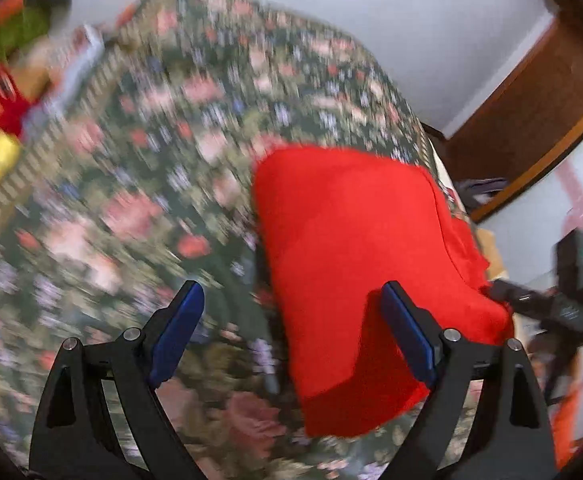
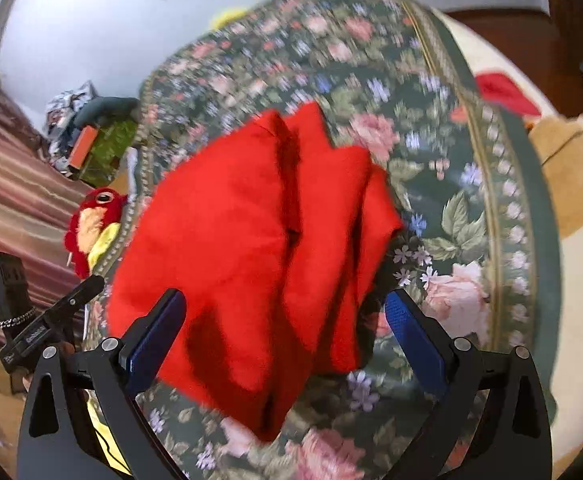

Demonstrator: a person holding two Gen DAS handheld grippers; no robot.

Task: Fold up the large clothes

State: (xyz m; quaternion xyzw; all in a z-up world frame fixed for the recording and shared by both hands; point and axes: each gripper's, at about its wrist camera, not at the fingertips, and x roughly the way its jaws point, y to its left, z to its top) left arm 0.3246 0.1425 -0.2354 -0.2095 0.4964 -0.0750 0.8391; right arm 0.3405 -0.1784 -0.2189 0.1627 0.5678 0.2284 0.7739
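Observation:
A red garment (image 1: 355, 264) lies folded into a thick bundle on a floral bedspread (image 1: 139, 184). In the left wrist view my left gripper (image 1: 291, 300) is open, its blue pads wide apart, with the garment's left edge between and beyond them. In the right wrist view the garment (image 2: 251, 248) shows several folds and fills the centre. My right gripper (image 2: 283, 308) is open just above it, holding nothing. The other gripper's black body (image 1: 551, 304) shows at the garment's far right edge, and again at the left of the right wrist view (image 2: 47, 320).
A red and yellow plush toy (image 2: 91, 228) lies at the bedspread's left edge. Boxes and clutter (image 2: 91, 140) sit beyond it. A cardboard box (image 2: 571, 160) and a red item (image 2: 503, 92) are at the right. A wooden door frame (image 1: 531, 120) stands behind the bed.

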